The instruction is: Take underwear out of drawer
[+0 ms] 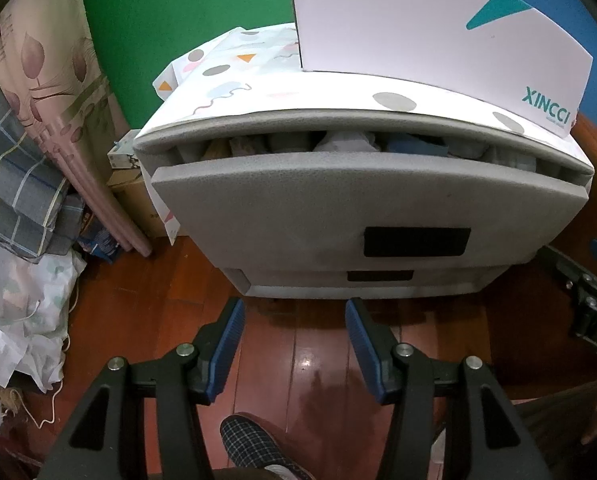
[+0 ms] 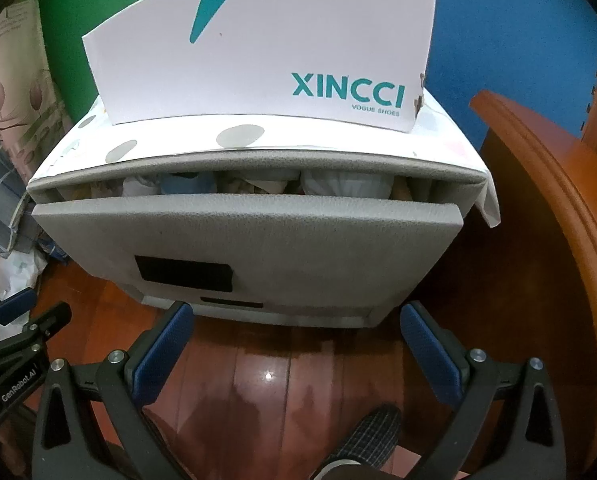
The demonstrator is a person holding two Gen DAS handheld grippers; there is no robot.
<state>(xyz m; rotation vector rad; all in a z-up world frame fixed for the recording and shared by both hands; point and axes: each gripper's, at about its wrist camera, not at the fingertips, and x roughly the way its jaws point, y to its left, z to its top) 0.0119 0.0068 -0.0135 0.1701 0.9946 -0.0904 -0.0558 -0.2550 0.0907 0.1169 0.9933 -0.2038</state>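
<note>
Underwear [image 2: 346,186] lies bunched inside the top drawer [image 2: 250,240], which stands slightly ajar. Left hand-held gripper [image 1: 294,312] and right hand-held gripper [image 2: 296,316] hover below the drawer front, jaws spread, holding nothing, well apart from the garments.

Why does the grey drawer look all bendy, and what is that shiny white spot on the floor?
Left wrist view: the fisheye lens bows the drawer front and blacks out the corners; a lamp glare shines on the floor. Right wrist view: same bowing on the drawer and the box, a small bright glare spot on the floor, and the clothes inside sit in shadow.
</note>
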